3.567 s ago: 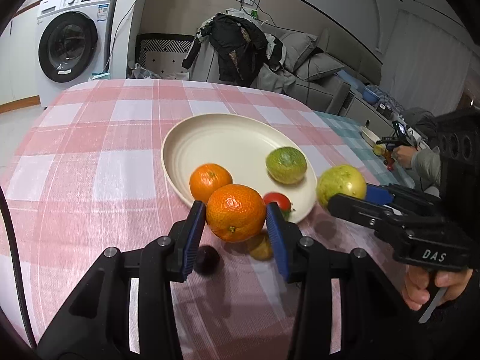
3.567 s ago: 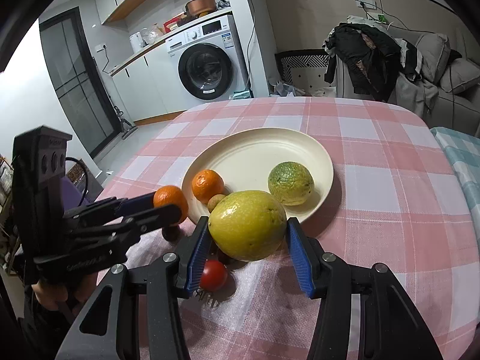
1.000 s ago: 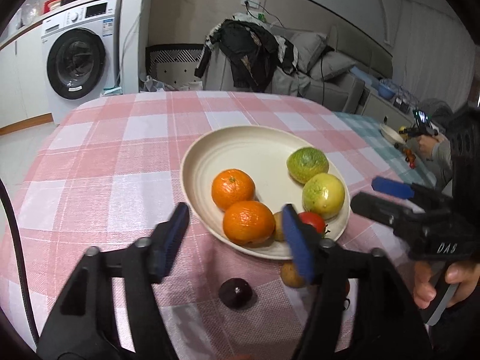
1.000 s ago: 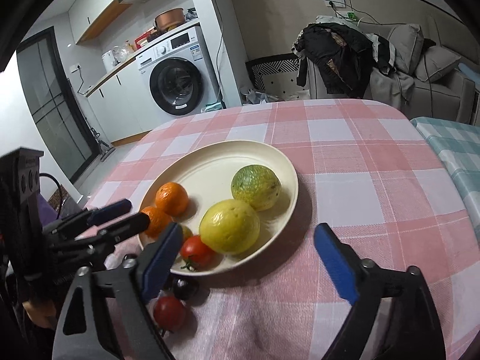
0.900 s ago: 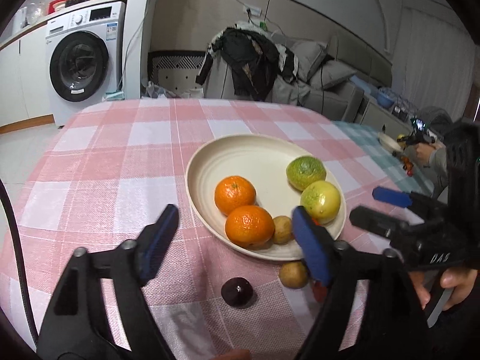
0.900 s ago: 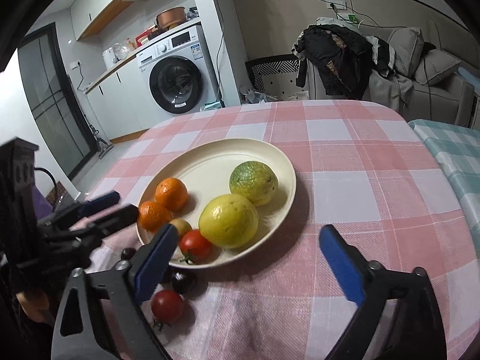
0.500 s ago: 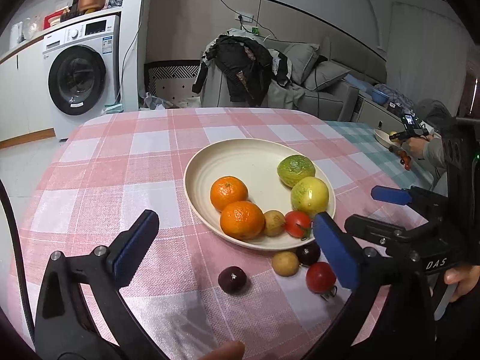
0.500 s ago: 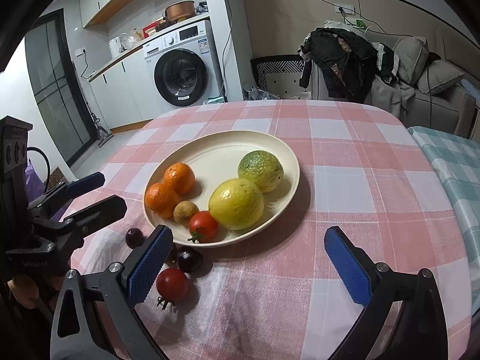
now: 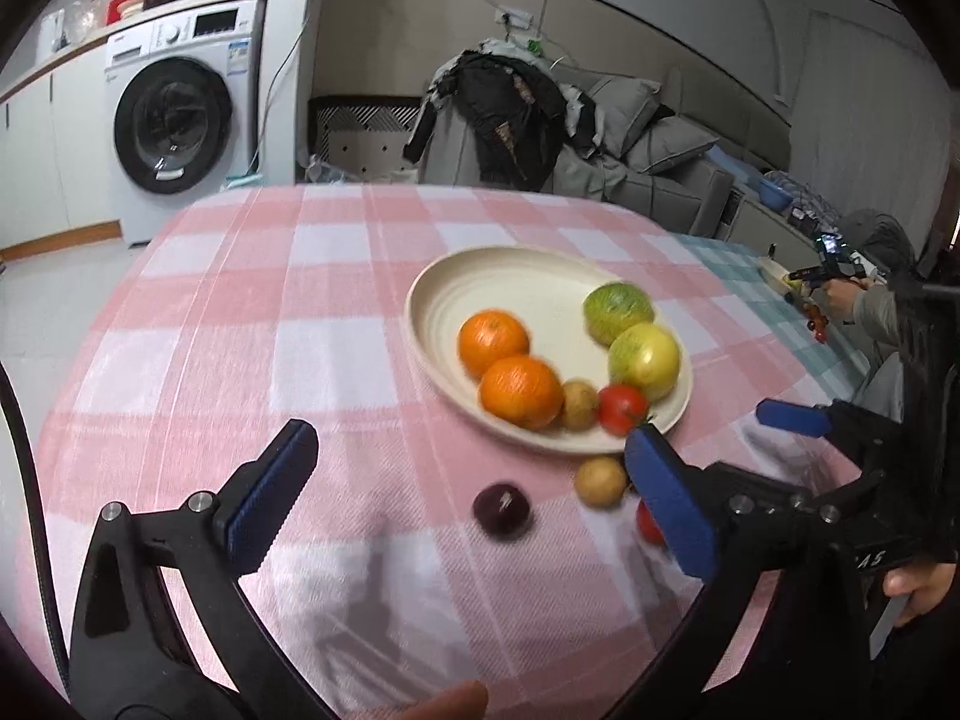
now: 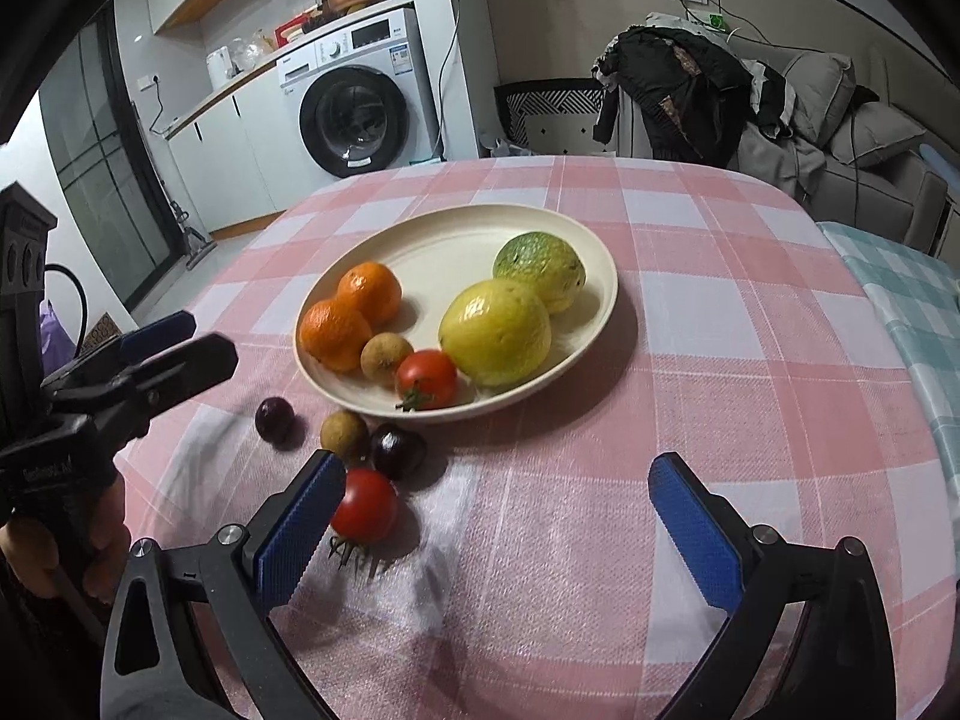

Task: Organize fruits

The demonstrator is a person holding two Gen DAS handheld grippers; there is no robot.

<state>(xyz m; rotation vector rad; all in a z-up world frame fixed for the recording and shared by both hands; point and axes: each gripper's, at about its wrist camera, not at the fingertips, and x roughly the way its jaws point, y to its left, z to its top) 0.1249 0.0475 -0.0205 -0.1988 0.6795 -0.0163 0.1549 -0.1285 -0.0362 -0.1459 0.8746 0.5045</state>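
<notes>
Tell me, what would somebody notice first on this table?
Probably the cream plate in the middle of the pink checked tablecloth, piled with two oranges, a yellow fruit and a green one. Next, the little fruits loose beside it, like the red tomato.

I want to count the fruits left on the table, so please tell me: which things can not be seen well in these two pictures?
- Red tomato on the cloth: left wrist view, mostly hidden behind the left gripper's blue finger pad.
- Second dark plum: clear in the right wrist view, covered in the left wrist view.
- Fruits on the plate: left wrist view, motion blur smears their surfaces.
- Right gripper: open, its handle cut off by the bottom edge.
</notes>
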